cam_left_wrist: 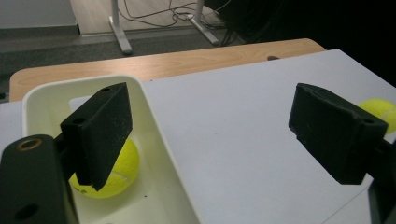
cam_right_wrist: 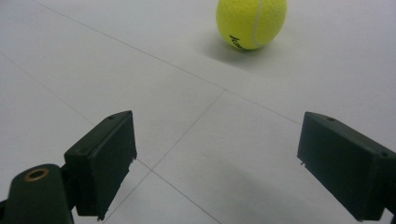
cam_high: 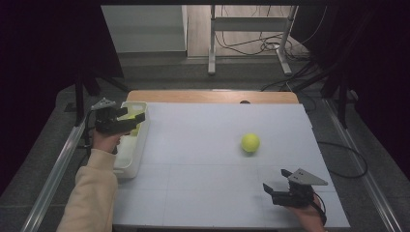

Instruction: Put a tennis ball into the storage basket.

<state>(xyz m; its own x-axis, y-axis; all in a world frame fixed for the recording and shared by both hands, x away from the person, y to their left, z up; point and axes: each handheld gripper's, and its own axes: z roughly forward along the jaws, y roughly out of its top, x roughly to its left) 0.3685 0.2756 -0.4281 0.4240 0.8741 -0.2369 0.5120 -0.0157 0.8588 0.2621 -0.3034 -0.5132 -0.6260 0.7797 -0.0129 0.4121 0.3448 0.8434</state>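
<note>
The bench [cam_high: 212, 159] carries a white sheet marked with thin grid lines; a strip of bare wood shows along its far edge.

A white tray [cam_high: 131, 145] sits lengthwise along the left edge of the bench, nearer the far left corner than the near one. Its rim is rounded and its walls are plain.

The left tool [cam_high: 126, 122] is held above the far half of the tray, pointing toward the right side of the bench. Its jaws stand apart with nothing between them. In the left gripper view, one jaw is over the tray interior and the other is over the open sheet.

The right tool [cam_high: 276, 186] is held low over the near right corner of the bench, pointing toward the left side. Its jaws stand wide apart and are empty; the right gripper view shows bare sheet between them.

One tennis ball [cam_left_wrist: 109, 172] lies inside the tray, on its floor, below the left tool and partly hidden by one jaw.

A second tennis ball [cam_high: 250, 142] rests on the sheet in the right half of the bench, about midway between the far and near edges, apart from the right tool.
</note>
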